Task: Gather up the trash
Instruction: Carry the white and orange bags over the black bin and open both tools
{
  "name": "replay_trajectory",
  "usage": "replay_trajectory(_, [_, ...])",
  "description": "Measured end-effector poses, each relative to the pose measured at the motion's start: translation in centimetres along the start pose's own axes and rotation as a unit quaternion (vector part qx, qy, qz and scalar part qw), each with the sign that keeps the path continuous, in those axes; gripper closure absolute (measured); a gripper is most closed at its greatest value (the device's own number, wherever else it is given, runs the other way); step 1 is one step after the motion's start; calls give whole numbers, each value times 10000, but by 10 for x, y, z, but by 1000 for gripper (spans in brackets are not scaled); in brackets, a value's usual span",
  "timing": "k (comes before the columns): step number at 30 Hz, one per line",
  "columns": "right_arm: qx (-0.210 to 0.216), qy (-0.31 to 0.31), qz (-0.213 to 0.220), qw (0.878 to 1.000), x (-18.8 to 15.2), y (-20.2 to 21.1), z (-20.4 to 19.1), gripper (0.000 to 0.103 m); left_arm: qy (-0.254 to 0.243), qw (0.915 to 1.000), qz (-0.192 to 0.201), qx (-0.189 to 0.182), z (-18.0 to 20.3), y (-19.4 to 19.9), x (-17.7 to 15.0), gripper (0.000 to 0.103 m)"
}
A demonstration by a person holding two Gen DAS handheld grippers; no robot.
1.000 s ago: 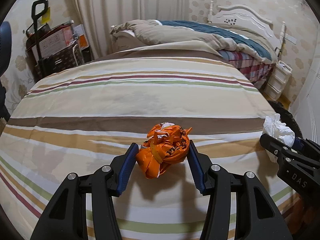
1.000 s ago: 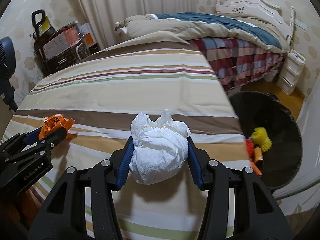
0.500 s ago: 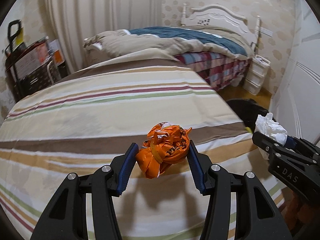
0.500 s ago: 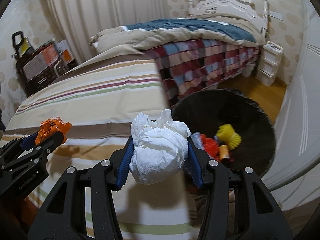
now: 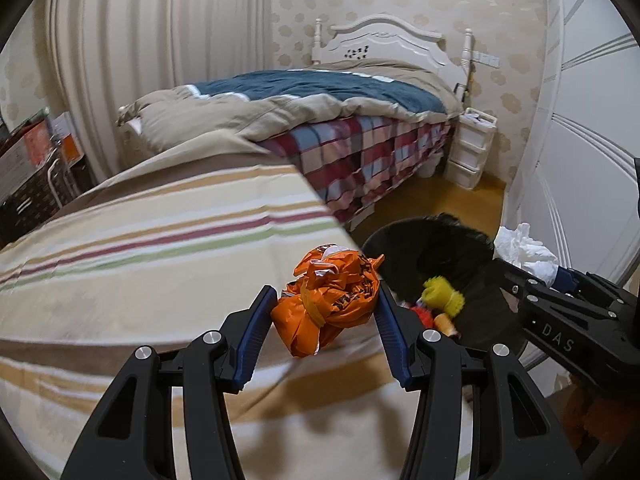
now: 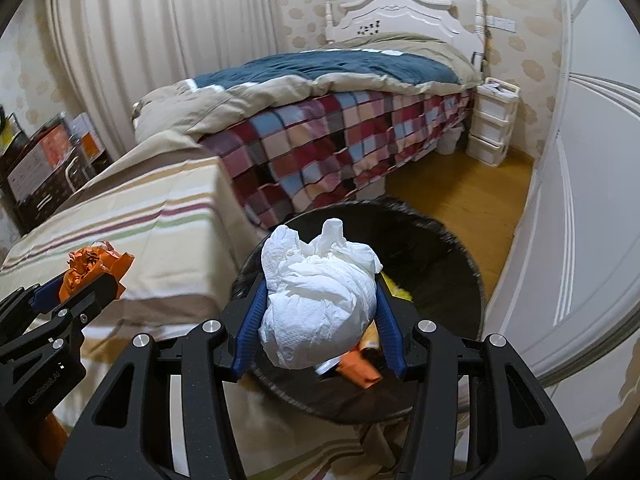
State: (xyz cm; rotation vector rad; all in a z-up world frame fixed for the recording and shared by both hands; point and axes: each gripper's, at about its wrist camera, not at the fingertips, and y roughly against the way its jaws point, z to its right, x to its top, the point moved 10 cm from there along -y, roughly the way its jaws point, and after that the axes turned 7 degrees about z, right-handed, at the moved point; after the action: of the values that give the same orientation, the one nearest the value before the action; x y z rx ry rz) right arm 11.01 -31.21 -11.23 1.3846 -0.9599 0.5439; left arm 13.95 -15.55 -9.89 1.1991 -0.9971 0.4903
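Tissue (image 6: pixel 320 304), a crumpled white wad, sits clamped between the right gripper (image 6: pixel 320 320) fingers, directly above the open black bin (image 6: pixel 452 248). Orange wrapper (image 5: pixel 328 304) is pinched by the left gripper (image 5: pixel 324 332) over the striped bedspread (image 5: pixel 160 248) edge.

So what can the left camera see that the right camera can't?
Only the left wrist view shows the yellow scrubby thing whole inside the black bin; in the right wrist view the tissue hides most of it. Only the right wrist view shows an orange scrap low in the bin, below the tissue. Both show the left gripper shut on the orange wrapper, the right gripper shut on the white tissue wad, the striped bedspread and the plaid bed.
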Motion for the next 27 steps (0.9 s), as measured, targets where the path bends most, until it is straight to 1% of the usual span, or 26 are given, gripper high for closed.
replay_trajectory(4, [-112, -94, 67, 9999, 8, -6, 14, 54, -72, 9999, 89, -63, 15, -11, 11, 51])
replay_trajectory(12, [-294, -239, 111, 9992, 16, -18, 38, 54, -168, 9997, 88, -153, 39, -37, 26, 51])
replay_trajectory(16, [-371, -306, 108, 9988, 17, -24, 48, 53, -247, 9996, 63, -150, 47, -48, 28, 51])
replay_trajectory(20, [-443, -356, 95, 9983, 16, -28, 57, 53, -271, 9995, -52, -171, 53, -58, 25, 51])
replay_trajectory(27, [-496, -376, 37, 9981, 13, -34, 63, 53, -355, 9991, -146, -192, 62, -68, 24, 51])
